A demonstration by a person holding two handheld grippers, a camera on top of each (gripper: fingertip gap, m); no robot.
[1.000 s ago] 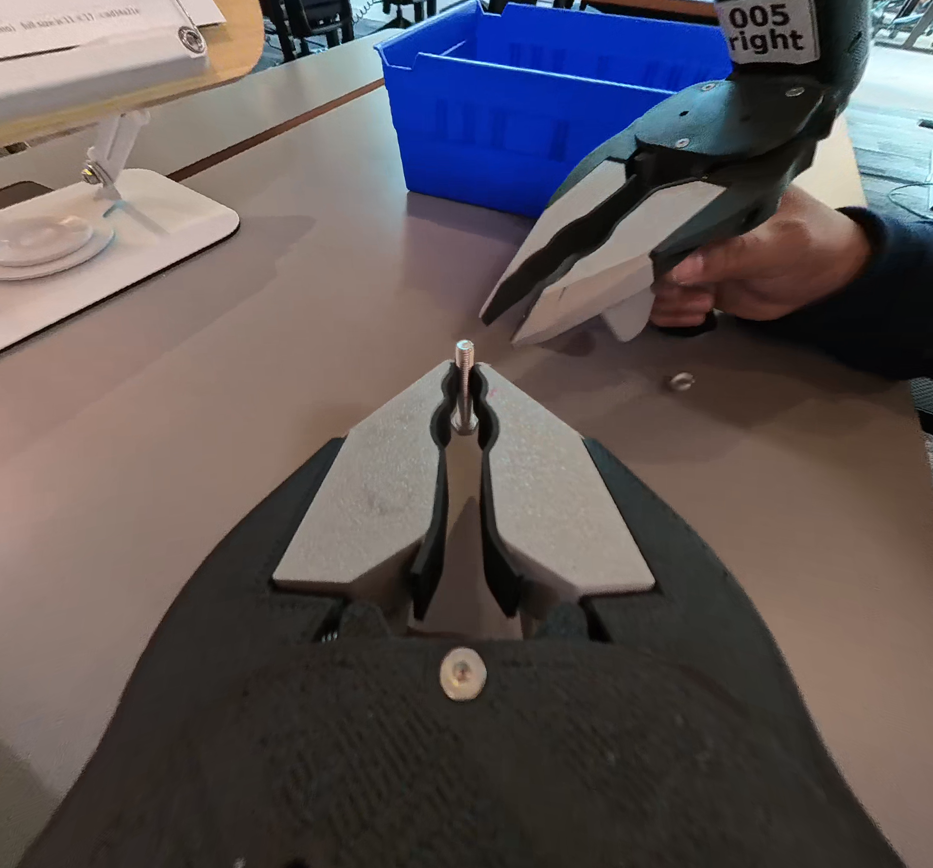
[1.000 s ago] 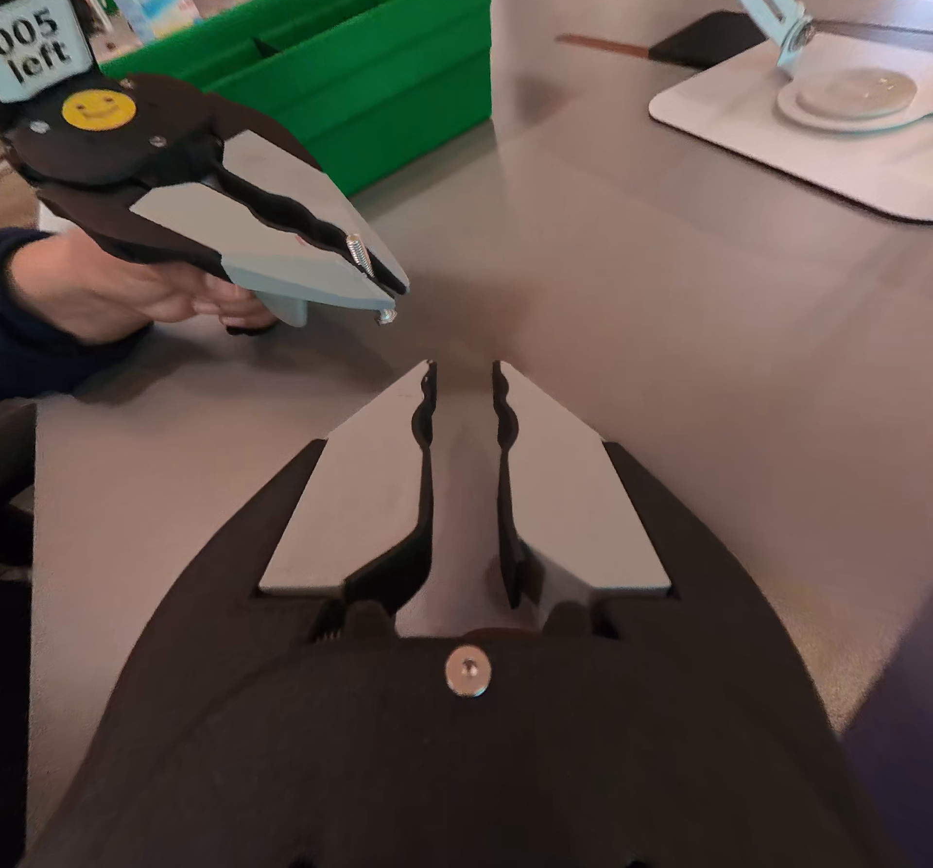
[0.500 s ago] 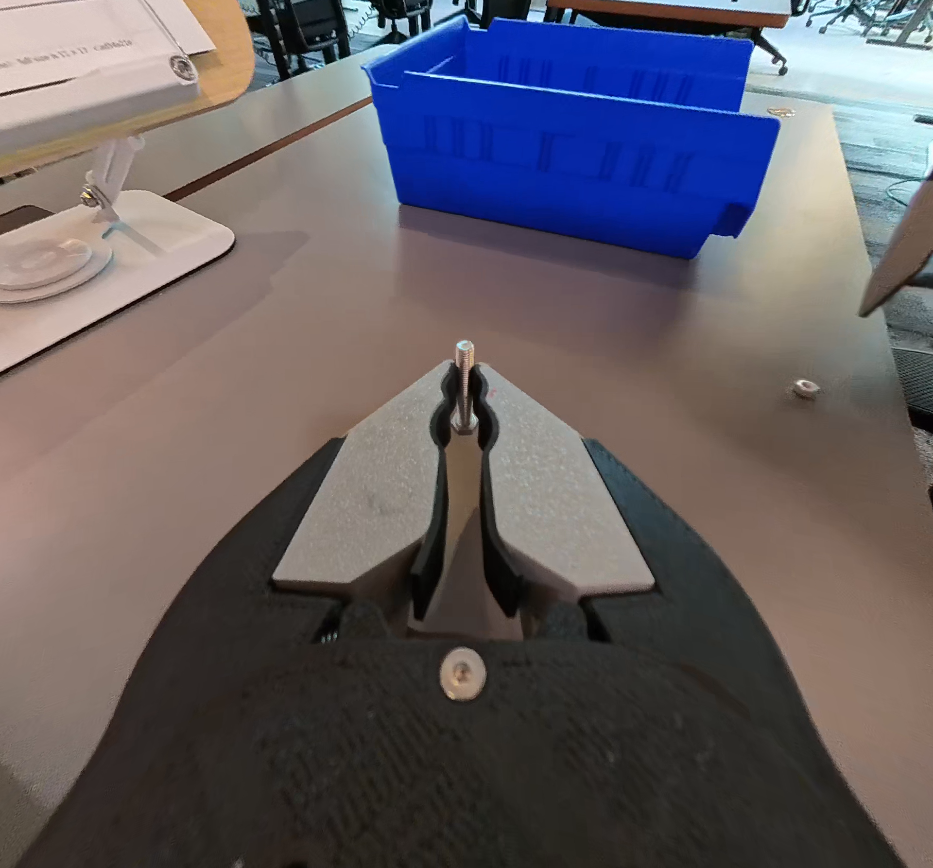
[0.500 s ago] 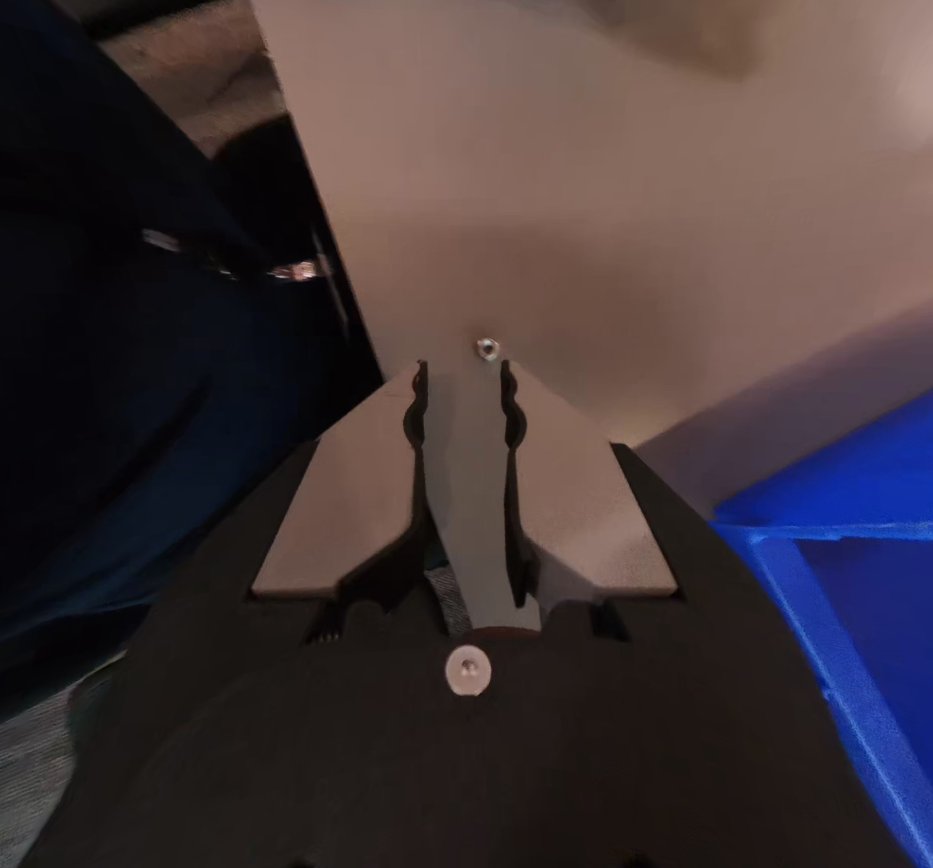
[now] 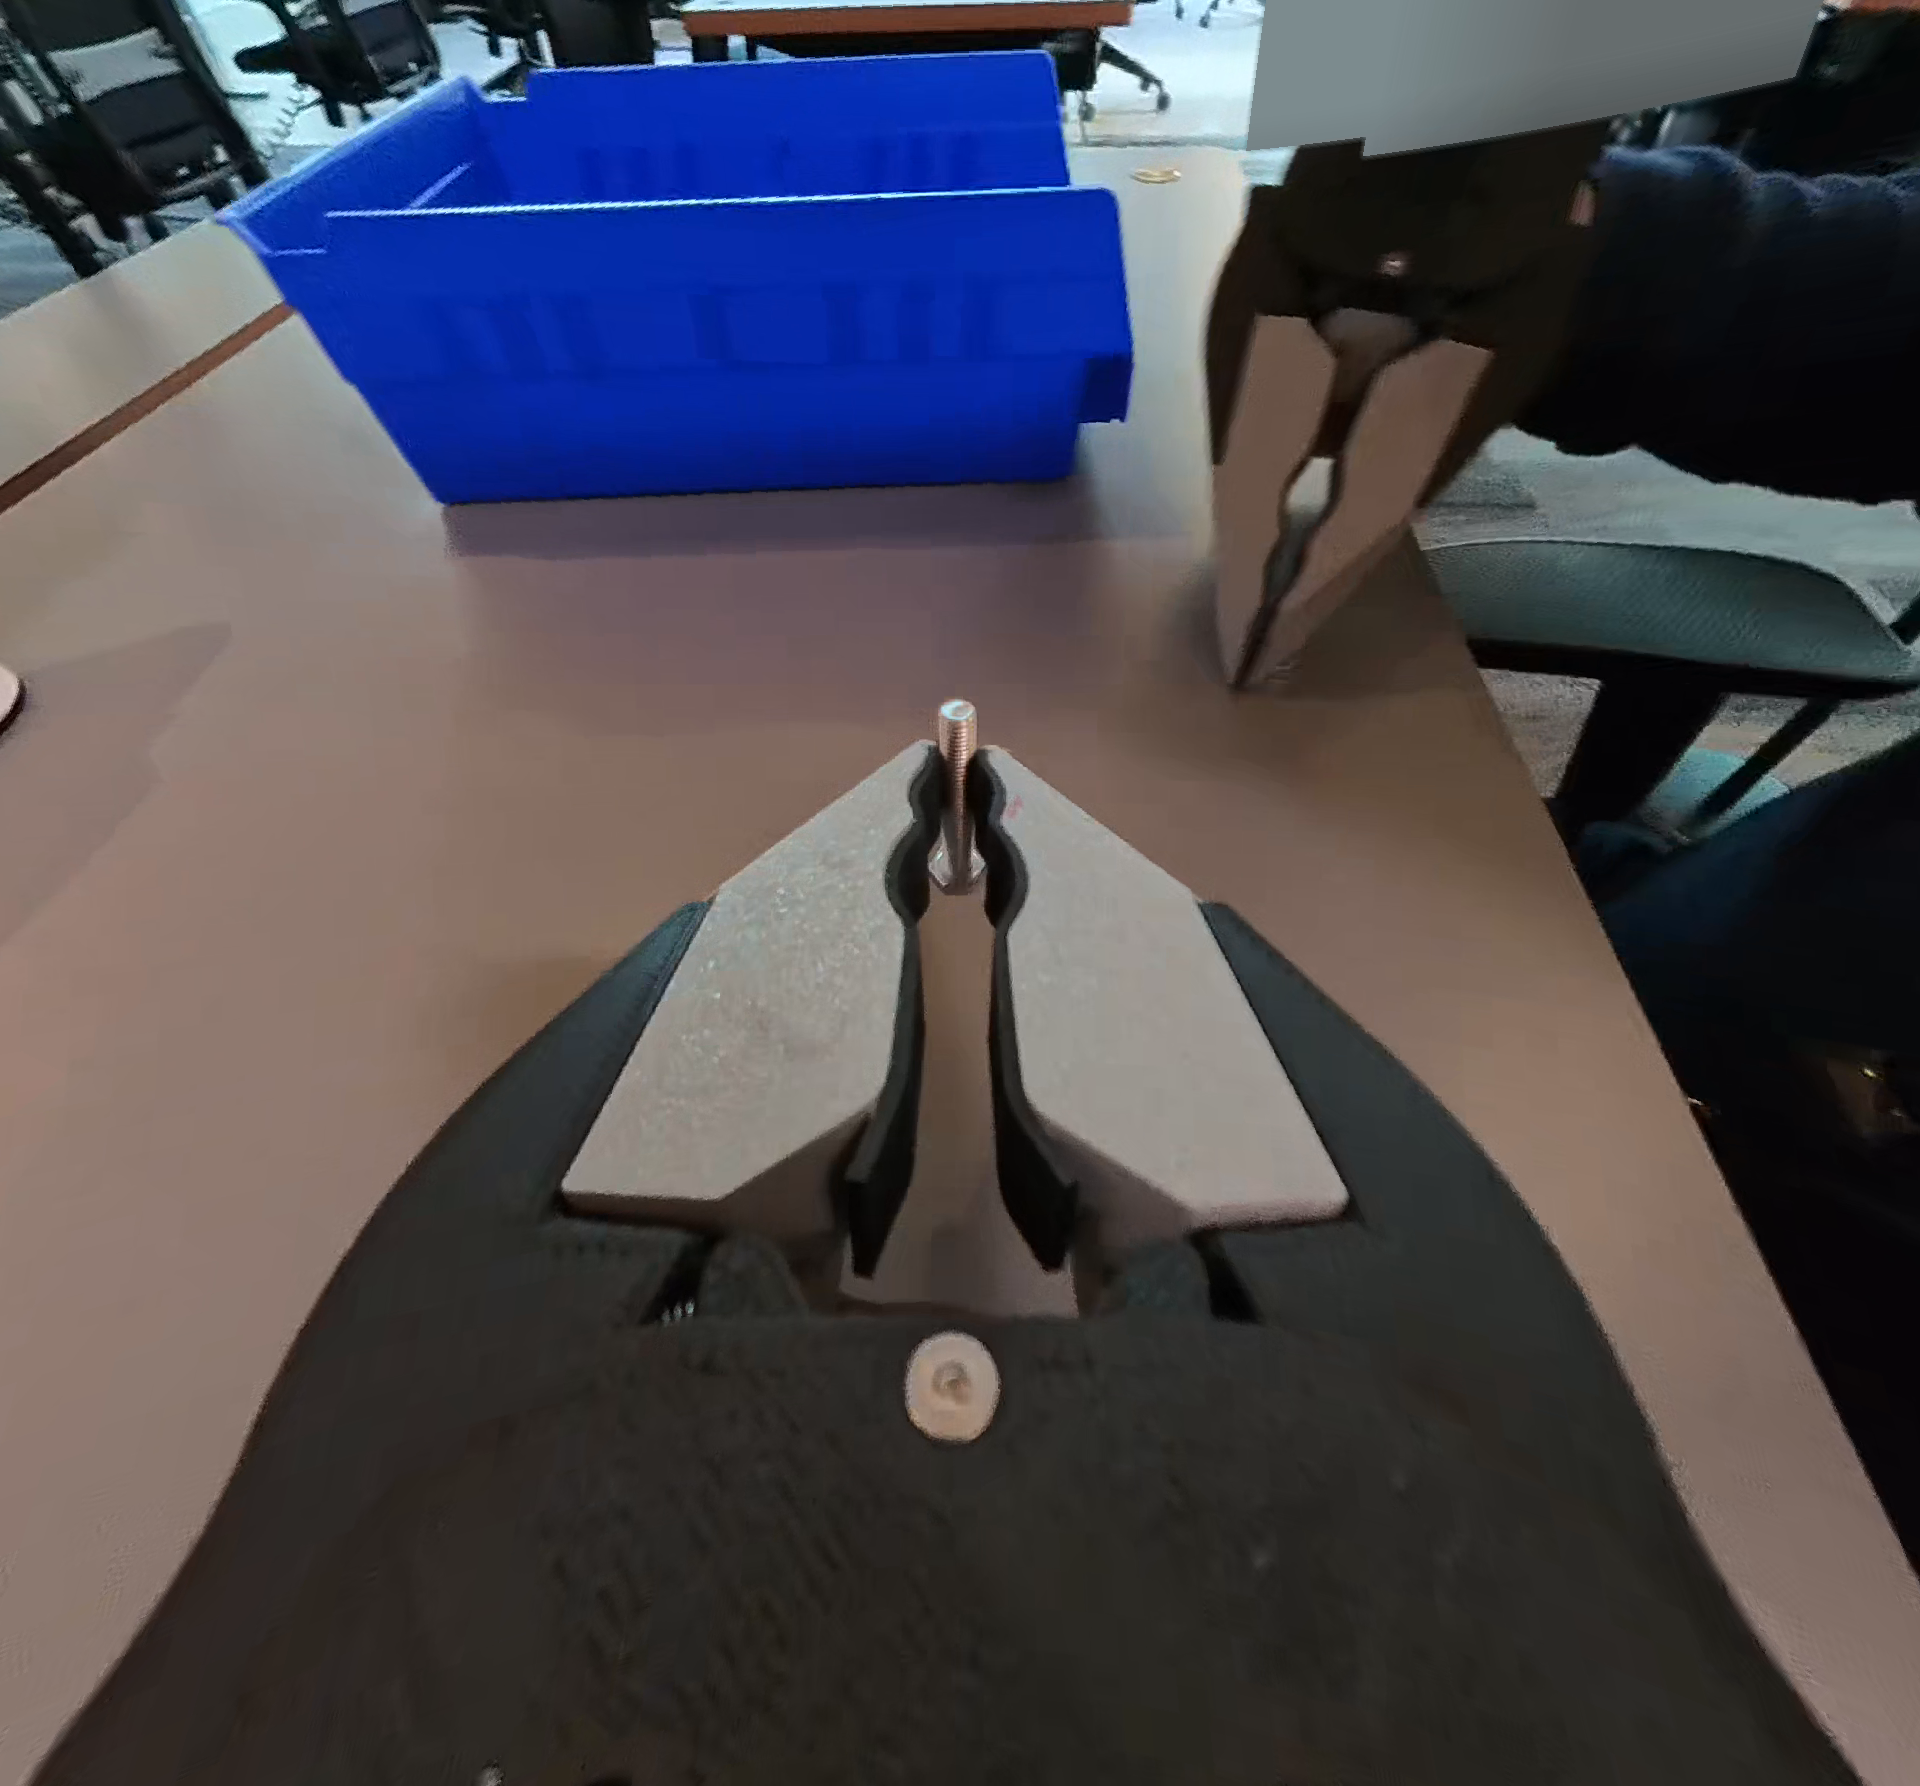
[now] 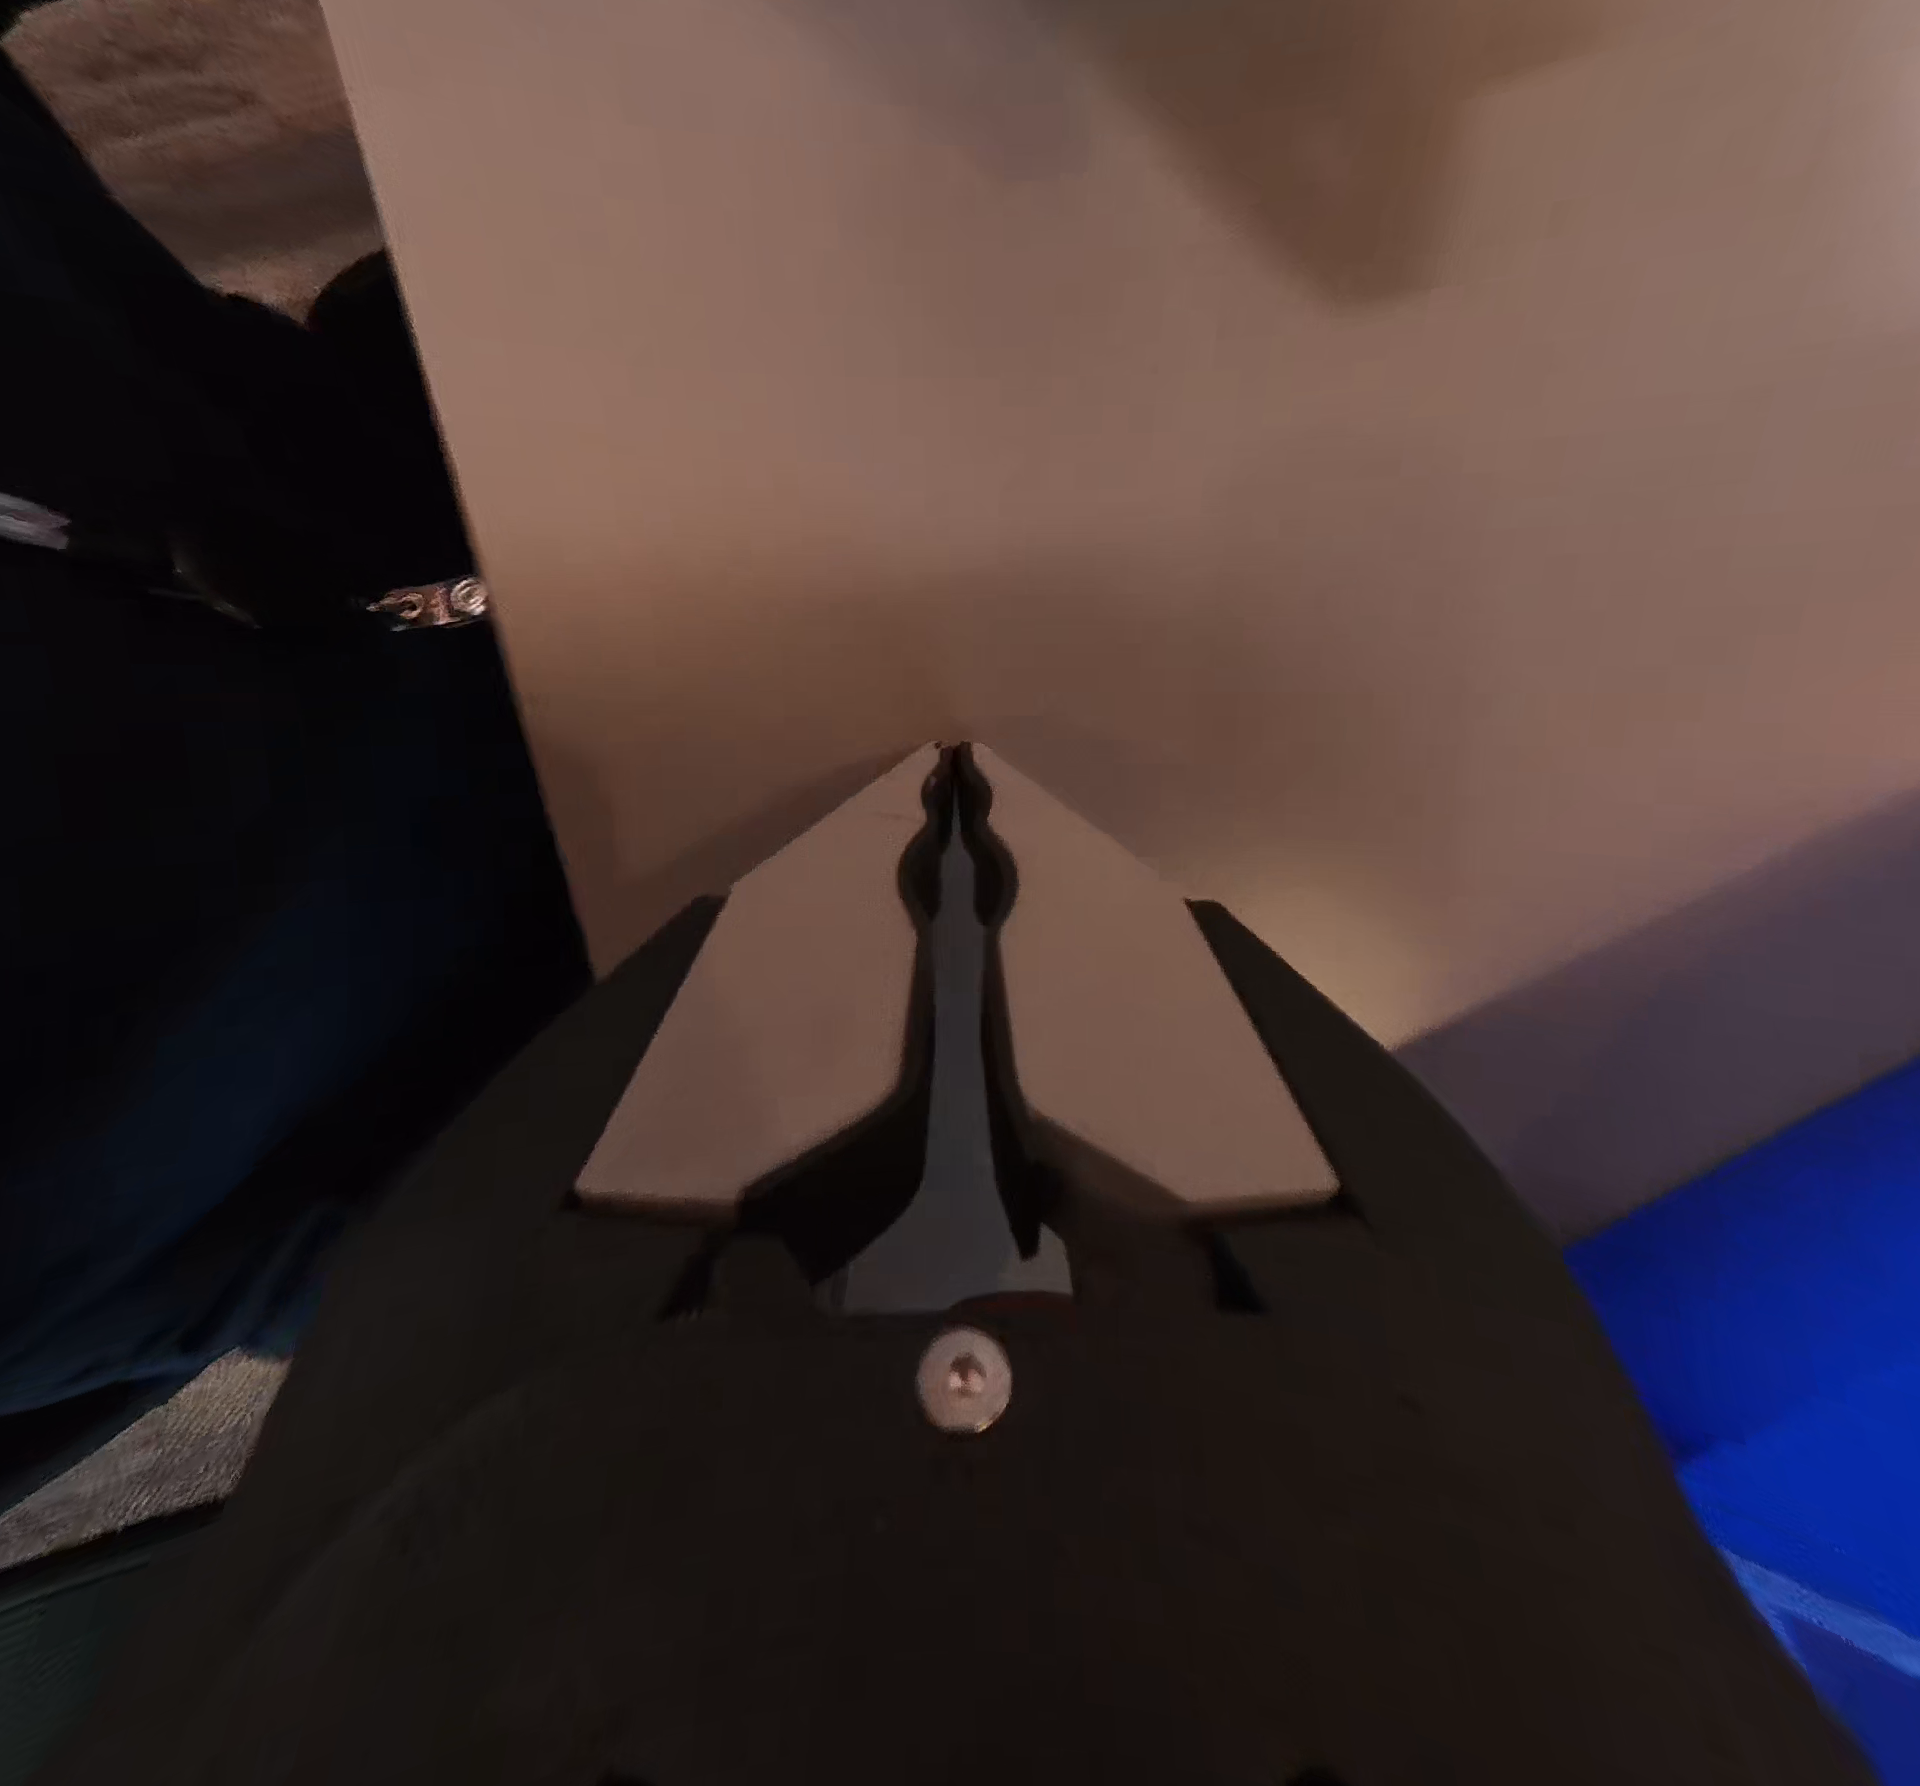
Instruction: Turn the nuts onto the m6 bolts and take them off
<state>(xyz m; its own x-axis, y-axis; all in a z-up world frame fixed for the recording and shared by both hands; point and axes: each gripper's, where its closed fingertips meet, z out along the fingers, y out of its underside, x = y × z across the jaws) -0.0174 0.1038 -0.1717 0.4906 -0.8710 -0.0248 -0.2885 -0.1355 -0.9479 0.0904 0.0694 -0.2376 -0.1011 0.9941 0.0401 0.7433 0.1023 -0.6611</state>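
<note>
My left gripper (image 5: 956, 762) is shut on a silver M6 bolt (image 5: 956, 801). The bolt lies along the jaw channel, hex head inward, with its threaded end sticking out past the fingertips, above the brown table (image 5: 520, 749). My right gripper (image 6: 954, 749) points steeply down, with its tips on the table near the right edge. It also shows in the left wrist view (image 5: 1252, 671). Its jaws are closed at the tips where the nut lay. Only a small pale sliver of the nut (image 5: 1283, 666) shows beside the tips.
A blue bin (image 5: 727, 365) stands behind the bolt; its corner shows in the right wrist view (image 6: 1766, 1373). The table's right edge (image 5: 1507, 801) runs close to the right gripper. A grey chair seat (image 5: 1662, 593) and a dark sleeve (image 5: 1766, 313) lie beyond it. My right fingertips sit around 15 cm from my left ones.
My right gripper swung away from the bolt, dropped onto the nut by the table edge and closed. My left gripper turned right, still holding the bolt.
</note>
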